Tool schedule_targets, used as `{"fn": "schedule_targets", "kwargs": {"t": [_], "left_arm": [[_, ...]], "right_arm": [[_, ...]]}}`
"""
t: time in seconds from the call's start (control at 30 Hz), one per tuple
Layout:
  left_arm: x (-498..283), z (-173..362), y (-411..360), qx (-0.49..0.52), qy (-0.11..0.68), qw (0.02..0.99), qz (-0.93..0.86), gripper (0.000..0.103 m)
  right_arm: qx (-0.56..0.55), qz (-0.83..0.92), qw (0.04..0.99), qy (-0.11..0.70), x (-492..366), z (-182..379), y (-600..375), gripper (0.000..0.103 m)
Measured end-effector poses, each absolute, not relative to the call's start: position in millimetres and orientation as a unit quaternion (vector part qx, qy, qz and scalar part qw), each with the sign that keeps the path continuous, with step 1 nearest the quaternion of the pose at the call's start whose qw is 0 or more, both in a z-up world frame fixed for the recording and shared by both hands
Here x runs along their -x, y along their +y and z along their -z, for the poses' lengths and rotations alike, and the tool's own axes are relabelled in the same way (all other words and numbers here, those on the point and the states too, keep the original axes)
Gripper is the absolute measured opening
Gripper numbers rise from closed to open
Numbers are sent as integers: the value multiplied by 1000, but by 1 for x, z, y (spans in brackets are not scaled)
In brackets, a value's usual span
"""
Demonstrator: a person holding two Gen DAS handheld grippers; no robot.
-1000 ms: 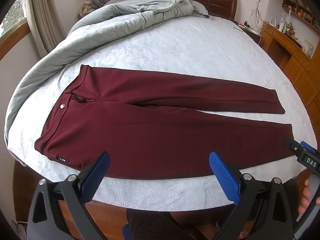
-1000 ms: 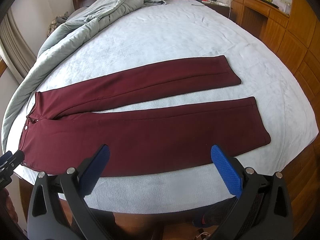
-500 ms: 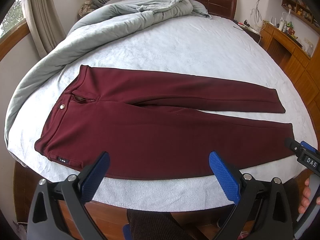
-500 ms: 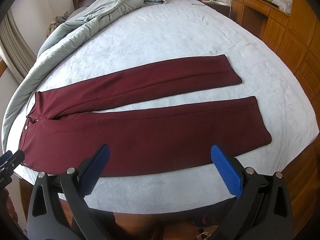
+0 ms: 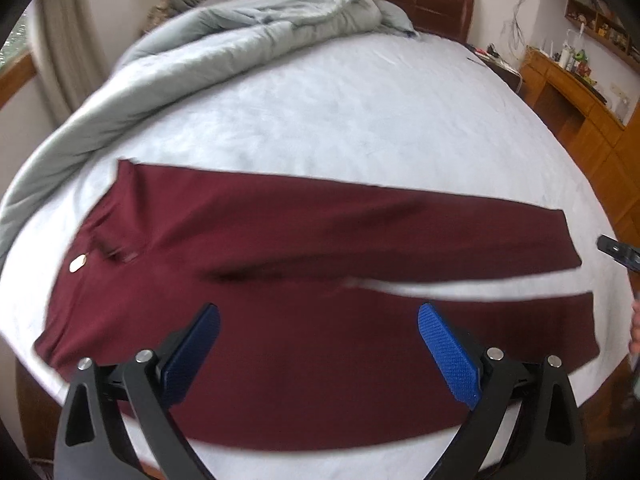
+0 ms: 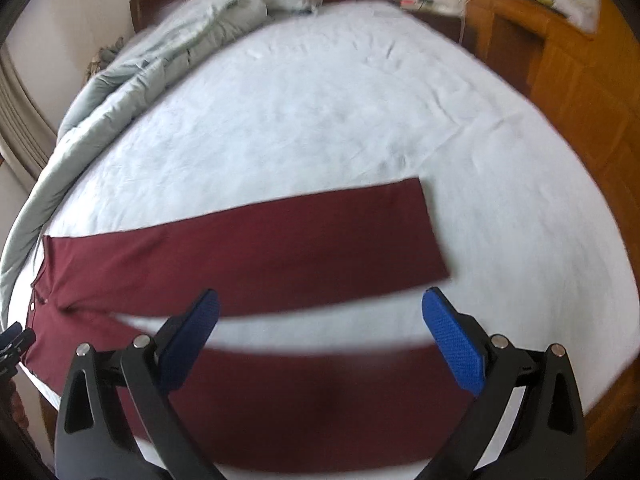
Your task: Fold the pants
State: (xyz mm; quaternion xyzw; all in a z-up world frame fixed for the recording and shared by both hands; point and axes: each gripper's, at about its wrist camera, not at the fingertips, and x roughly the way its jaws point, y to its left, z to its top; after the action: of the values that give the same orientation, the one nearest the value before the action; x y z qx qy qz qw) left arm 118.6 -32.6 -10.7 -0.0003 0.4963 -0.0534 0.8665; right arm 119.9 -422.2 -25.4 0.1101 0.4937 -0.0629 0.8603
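Observation:
Dark red pants [image 5: 300, 248] lie flat on the bed, waist at the left, both legs stretched to the right with a narrow gap between them. My left gripper [image 5: 319, 344] is open and empty, above the near leg by the thigh. My right gripper [image 6: 320, 330] is open and empty, above the near leg; the pants [image 6: 260, 248] show there too, with the far leg's hem past its right finger. The right gripper's tip [image 5: 618, 250] peeks in at the right edge of the left wrist view. Both views are blurred.
The bed has a pale sheet [image 5: 340, 112]. A grey duvet [image 5: 224, 44] is bunched along the left side and the headboard. Wooden cabinets [image 6: 560, 68] stand along the right wall. The bed's near edge runs just under the grippers.
Both grippers have moved forward over the bed and now hang above the near leg. The pants have not moved. Both grippers stay open.

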Motion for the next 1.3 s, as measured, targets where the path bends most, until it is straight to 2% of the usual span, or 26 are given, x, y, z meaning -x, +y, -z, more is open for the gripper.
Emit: {"fn": "schedule_targets", "kwargs": {"t": [0.23,0.37,0.53,0.57,0.63,0.67,0.7,1.0,1.3], "left_arm": [[-216,38,-98,-3,522,846,108,99],[-242,52,-127,-7,532,835,139,99],[-266,72,-158,-24,548,817,180,99],[-271,75,-161,-32,549,814,185,99],[-277,81,-169,-53,549,811,198,99],[-281,85,-173,-63,549,808,205,99],[-284,87,-177,-68,549,806,209,99],[-310,107,-210,-105,553,757,330,99],[-332,112,-240,-114,580,676,439,99]], "right_arm": [[-118,61,807,575,-228,99,-515,100],[-135,18,794,593,-248,126,-530,100],[-96,-14,801,591,-259,139,-528,100],[-89,-25,805,586,-259,138,-527,95],[-74,-56,808,581,-259,135,-524,57],[-69,-67,810,579,-258,132,-524,44],[-77,-99,806,579,-257,128,-524,21],[-85,-212,834,502,-233,61,-527,20],[-88,-254,857,440,-213,8,-529,19]]}}
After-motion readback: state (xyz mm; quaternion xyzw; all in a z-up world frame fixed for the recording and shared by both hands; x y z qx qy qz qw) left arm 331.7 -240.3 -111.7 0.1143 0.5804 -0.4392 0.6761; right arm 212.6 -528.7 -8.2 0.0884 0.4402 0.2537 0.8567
